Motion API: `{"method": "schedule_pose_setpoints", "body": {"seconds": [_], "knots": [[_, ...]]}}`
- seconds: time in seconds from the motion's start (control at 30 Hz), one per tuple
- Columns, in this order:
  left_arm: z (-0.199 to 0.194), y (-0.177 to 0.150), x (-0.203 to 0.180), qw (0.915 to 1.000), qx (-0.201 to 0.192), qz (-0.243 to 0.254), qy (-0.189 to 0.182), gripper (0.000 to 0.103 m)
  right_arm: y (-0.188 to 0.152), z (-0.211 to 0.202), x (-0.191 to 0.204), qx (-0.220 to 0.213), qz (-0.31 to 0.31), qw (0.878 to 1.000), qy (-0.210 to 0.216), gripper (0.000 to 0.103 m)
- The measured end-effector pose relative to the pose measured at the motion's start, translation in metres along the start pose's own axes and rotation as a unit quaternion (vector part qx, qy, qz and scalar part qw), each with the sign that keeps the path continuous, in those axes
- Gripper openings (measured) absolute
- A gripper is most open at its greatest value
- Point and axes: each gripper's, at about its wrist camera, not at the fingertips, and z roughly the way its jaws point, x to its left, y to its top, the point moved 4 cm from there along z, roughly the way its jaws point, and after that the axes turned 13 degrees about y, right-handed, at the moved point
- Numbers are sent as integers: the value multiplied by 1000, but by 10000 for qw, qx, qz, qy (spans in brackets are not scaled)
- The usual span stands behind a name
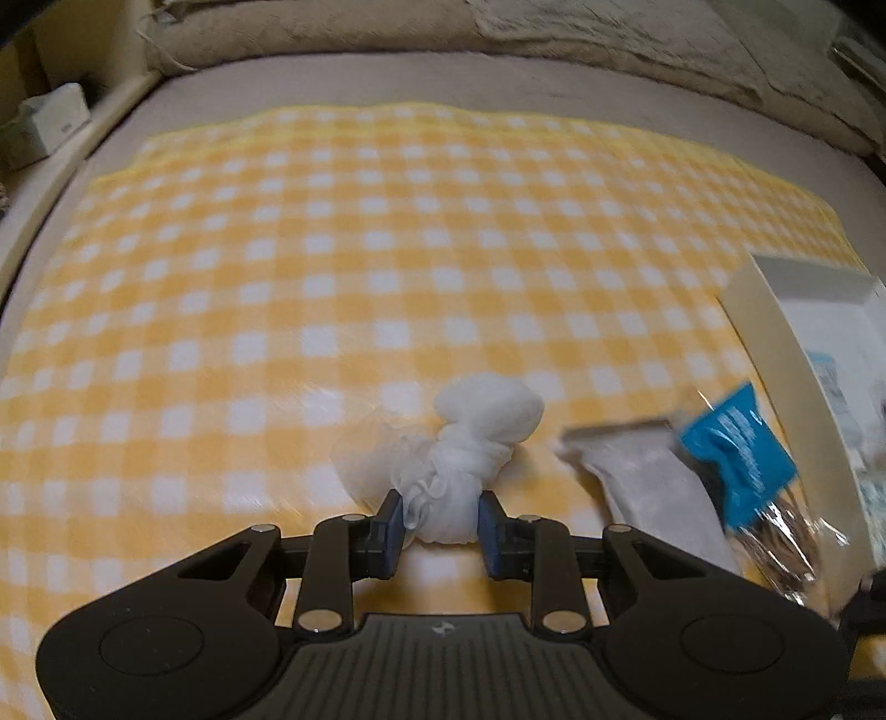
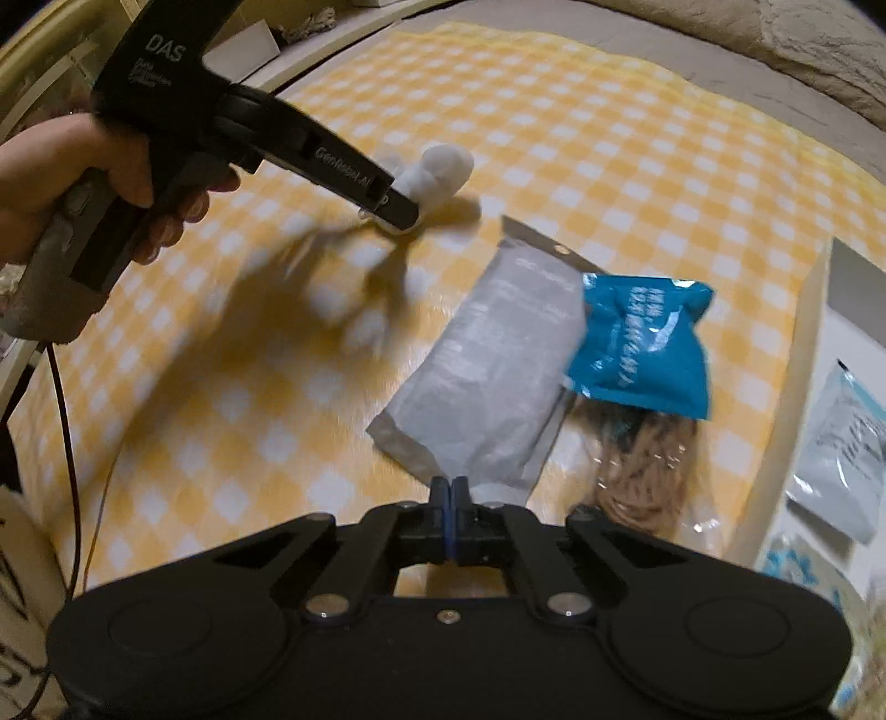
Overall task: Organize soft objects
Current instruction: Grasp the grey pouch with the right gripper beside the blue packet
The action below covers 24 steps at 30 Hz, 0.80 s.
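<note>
A white knotted cloth bundle [image 1: 465, 448] lies on the yellow checked cloth [image 1: 332, 249]. My left gripper [image 1: 440, 523] is closed on the bundle's near end; the blue pads press its sides. In the right wrist view the bundle [image 2: 440, 171] shows at the left gripper's tip [image 2: 396, 213]. My right gripper [image 2: 449, 498] is shut and empty, just in front of a grey pouch [image 2: 487, 365]. A blue packet [image 2: 642, 343] lies on a clear bag of brown strands [image 2: 637, 465].
A white box [image 2: 819, 387] with pouches inside stands at the right edge of the cloth. It also shows in the left wrist view [image 1: 775, 332]. A beige blanket [image 1: 443, 33] lies along the far side. The grey pouch [image 1: 648, 487] and blue packet [image 1: 736, 459] lie right of the bundle.
</note>
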Motion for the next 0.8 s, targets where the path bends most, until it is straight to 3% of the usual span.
{"method": "schedule_pose_setpoints", "body": {"seconds": [0.07,0.13,0.2,0.27,0.37,0.43,0.63,0.73,0.8], "knots": [[-4,-5,-8,9999,56,94,-92,29,2,-10,-1,-105,62,9999,53,2],[-9,-8,-15,9997,54,217,-118,30,6,-22,-2,-421,270,9987,125,12],[-11,-11,-20,9995,29,303,-126,31,10,-26,-5,-715,500,9961,107,44],[-12,-12,-23,9991,-16,404,-84,31,15,-25,-10,-891,827,9925,114,58],[-9,-11,-26,9986,-72,526,-2,31,18,-13,-20,-1022,1570,9817,357,58],[-7,-9,-28,9985,-92,537,-6,31,20,-4,-25,-1042,1841,9770,258,58],[6,-3,-35,9978,-140,653,-26,32,23,16,-24,-954,1544,9825,-417,59],[9,-4,-36,9975,-131,688,-25,32,23,21,-25,-936,1471,9831,-562,65],[11,-3,-38,9976,-125,688,-5,32,21,26,-28,-941,1520,9820,-617,75]]}}
